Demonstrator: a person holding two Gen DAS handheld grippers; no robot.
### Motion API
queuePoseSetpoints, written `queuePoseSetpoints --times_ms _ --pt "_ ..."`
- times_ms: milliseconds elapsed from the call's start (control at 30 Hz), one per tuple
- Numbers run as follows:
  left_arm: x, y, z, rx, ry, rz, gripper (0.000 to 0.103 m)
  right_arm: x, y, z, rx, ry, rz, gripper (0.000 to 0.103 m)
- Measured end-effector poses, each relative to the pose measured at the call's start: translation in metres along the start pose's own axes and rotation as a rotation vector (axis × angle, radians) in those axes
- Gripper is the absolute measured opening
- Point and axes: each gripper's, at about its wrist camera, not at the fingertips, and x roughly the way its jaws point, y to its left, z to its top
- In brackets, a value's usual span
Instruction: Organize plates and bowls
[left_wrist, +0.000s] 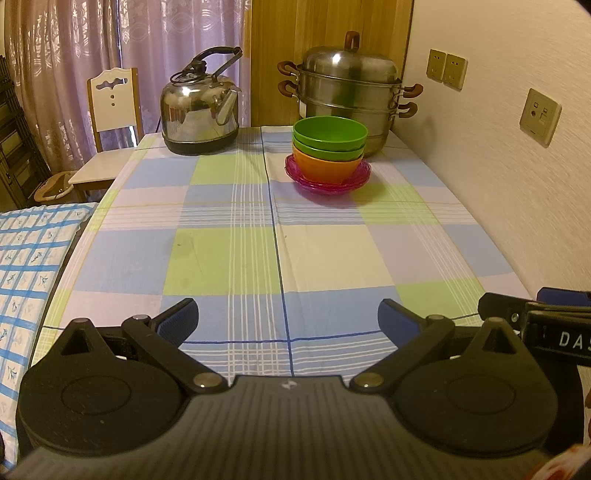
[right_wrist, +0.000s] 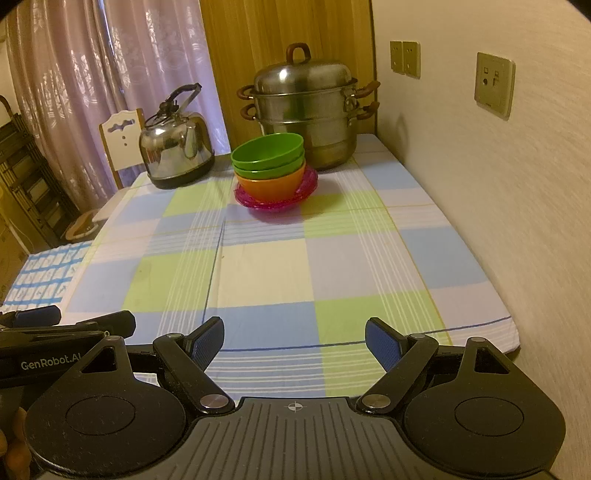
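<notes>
The table (left_wrist: 229, 258) with its checked blue-green-white cloth fills most of both views, pushed against the wall on the right. At the far end, near the right corner, sits the big steel steamer pot (left_wrist: 347, 92) with its lid on, and further left the steel kettle (left_wrist: 199, 114). A white chair (left_wrist: 112, 107) stands past the far left edge.

The stuff that matters is the stack just in front of the steamer: two green bowls (left_wrist: 330, 134) nested in an orange bowl (left_wrist: 325, 168), all sitting on pink see-through plates (left_wrist: 327, 182). I can't tell how many plates there are. It all looks like light plastic to me, stiff enough, probably a bit slick, and not likely to break if bumped. I'd pinch a bowl by its rim, one pad inside and one outside, since the sides look too wide and sloped to span. The plates lie low on the cloth, so getting a pad under an edge could be fiddly.

The left gripper (left_wrist: 288, 323) and right gripper (right_wrist: 295, 341) both hang over the near end, jaws spread wide and empty, well apart from the stack. The cloth in between is bare, so it's a straight reach. The only thing crowding the stack is the steamer close behind it, so I'd watch that.
</notes>
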Motion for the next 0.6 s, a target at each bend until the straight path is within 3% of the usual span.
queuePoseSetpoints --times_ms 600 --pt "-0.0017 -0.0016 0.0019 0.004 -0.005 -0.003 0.103 0.0007 -0.0003 0.0008 0.001 -0.002 -0.003 0.083"
